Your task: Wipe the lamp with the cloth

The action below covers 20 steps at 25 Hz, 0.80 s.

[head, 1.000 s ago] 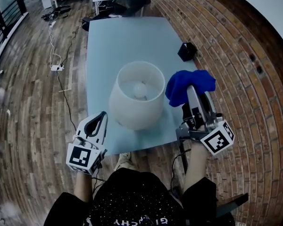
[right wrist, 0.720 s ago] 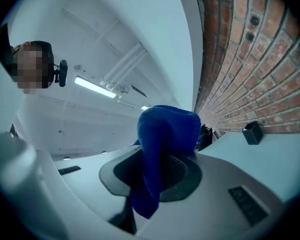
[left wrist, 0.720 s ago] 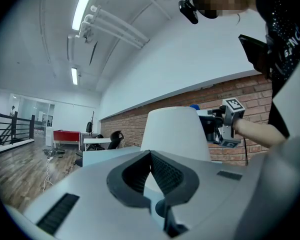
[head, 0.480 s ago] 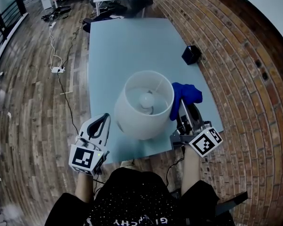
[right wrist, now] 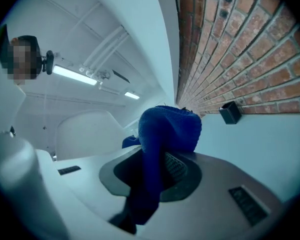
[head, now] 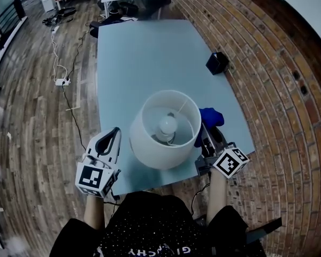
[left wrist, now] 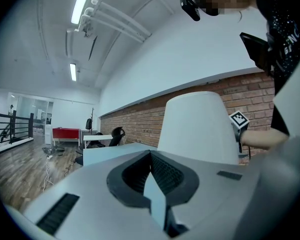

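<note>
One cloth (head: 212, 116) moved down beside one lamp (head: 163, 130); right gripper (head: 206, 134) clamps it.

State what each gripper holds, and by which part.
The right gripper clamps the blue cloth by a bunched fold; the rest bulges beyond the jaw tips. The left gripper is shut on nothing.

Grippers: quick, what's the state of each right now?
Left gripper: closed, holding nothing.
Right gripper: closed on the cloth.
</note>
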Available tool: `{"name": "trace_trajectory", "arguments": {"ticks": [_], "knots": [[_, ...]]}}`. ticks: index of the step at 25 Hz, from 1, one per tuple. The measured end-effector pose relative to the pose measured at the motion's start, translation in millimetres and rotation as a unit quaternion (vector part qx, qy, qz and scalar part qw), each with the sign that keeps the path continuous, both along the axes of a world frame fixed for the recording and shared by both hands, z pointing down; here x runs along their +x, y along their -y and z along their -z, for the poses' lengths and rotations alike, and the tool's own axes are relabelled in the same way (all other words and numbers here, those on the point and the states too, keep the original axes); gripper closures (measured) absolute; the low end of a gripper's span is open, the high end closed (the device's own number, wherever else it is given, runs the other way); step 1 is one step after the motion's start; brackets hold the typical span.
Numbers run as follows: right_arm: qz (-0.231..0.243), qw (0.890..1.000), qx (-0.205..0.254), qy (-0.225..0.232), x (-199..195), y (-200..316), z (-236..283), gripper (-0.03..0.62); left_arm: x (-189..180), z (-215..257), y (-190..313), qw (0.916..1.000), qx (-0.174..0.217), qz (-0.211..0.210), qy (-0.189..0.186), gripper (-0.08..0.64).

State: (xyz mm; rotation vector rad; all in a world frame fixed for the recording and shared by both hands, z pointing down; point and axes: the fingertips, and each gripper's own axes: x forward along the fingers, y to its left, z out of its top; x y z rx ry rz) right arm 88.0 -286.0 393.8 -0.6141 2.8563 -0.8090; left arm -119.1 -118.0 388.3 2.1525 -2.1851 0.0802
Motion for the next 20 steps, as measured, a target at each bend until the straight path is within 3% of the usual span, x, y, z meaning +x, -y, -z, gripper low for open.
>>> {"name": "trace_trajectory", "arguments": {"ticks": [4, 6, 10, 13, 18, 20], "knots": [[-0.004, 0.996, 0.006, -0.085, 5.4, 14.5, -23.1, 0.518, -7.2, 3.2, 18.8, 1.0, 0.0, -0.006, 0.005, 0.551], [-0.003, 0.996, 0.009, -0.086, 4.4, 19.6, -12.4, 0.518, -13.5, 9.5, 26.0, 0.9999, 0.003, -0.006, 0.011, 0.552], [0.019, 0.999, 0.031, -0.03, -4.4, 28.6, 48.0, 0.518, -24.0, 29.8, 45.3, 0.9998, 0.014, -0.003, 0.013, 0.551], [0.07, 0.996, 0.057, 0.016, -18.1, 30.9, 104.7, 0.518, -26.4, 51.0, 64.0, 0.9994, 0.027, -0.004, 0.02, 0.551], [0.169, 0.978, 0.06, 0.102, -46.1, 21.8, 165.4, 0.518, -30.8, 75.6, 86.8, 0.9982, 0.051, -0.015, 0.028, 0.551], [0.211, 0.969, 0.068, 0.108, -59.1, 14.3, 171.4, 0.518, -34.1, 78.7, 95.3, 0.9978, 0.055, -0.016, 0.034, 0.551]]}}
